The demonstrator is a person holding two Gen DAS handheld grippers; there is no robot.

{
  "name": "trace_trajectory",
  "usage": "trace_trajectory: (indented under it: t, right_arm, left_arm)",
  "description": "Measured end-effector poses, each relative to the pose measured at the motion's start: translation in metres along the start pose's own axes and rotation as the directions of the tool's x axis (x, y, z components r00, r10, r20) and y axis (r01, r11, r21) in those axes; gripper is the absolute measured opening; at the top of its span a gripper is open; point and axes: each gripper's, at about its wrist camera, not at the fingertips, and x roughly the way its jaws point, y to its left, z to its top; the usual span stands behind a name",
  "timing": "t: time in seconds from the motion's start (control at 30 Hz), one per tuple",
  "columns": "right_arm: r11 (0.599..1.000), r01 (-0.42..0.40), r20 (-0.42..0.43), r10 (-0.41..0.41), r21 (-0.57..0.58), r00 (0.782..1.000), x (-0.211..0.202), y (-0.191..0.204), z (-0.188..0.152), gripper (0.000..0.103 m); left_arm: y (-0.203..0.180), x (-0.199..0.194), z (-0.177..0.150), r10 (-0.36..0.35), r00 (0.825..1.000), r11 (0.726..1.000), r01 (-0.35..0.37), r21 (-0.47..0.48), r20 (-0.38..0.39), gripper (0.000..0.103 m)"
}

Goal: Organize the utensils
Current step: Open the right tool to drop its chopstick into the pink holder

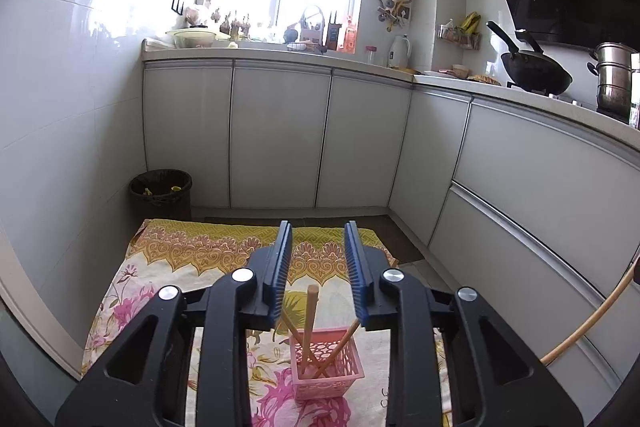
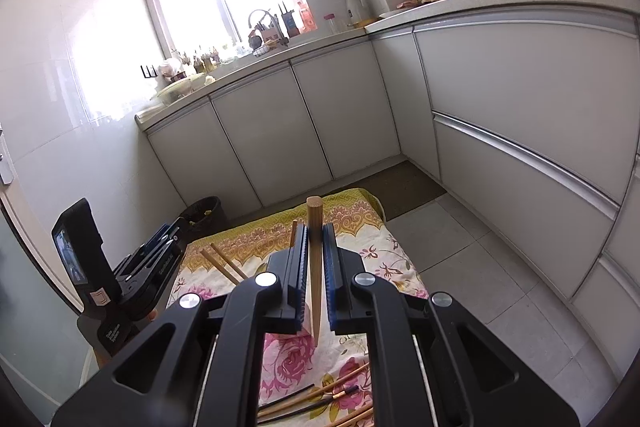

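Observation:
In the left wrist view a pink perforated basket [image 1: 327, 367] stands on the floral cloth [image 1: 132, 291]. A thick wooden stick [image 1: 310, 323] and two thinner chopsticks lean inside it. My left gripper [image 1: 319, 227] hovers above the basket, its jaws apart with nothing between them. In the right wrist view my right gripper [image 2: 315, 231] is shut on an upright wooden chopstick [image 2: 315, 211], whose top pokes above the fingertips. Several loose chopsticks [image 2: 320, 399], tan and dark, lie on the cloth under this gripper. The left gripper [image 2: 160, 239] shows at the left, beside two chopstick ends [image 2: 224, 265].
The cloth covers a low table in a narrow kitchen. A black bin [image 1: 161, 193] stands beyond the table's far left corner. White cabinets [image 1: 280, 135] line the back and right. A wok [image 1: 536, 71] and a steel pot [image 1: 612, 83] sit on the counter. Tiled floor [image 2: 472, 267] lies to the right.

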Motion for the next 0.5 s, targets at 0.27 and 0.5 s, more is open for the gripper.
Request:
trace_trajectory:
  t: [0.27,0.5]
  right_arm:
    - [0.999,-0.028,0.090,0.030,-0.024,0.995,-0.010,0.027,0.002,0.008]
    - [0.997,-0.045,0.163,0.056,-0.067,0.985,0.015,0.064,0.004,0.008]
  left_arm:
    - [0.031,-0.060,-0.001,0.046,0.999,0.994,-0.043,-0.104,0.022,0.042]
    - [0.084,-0.087,-0.049,0.112,0.991,0.963,-0.126,-0.239,-0.069,0.043]
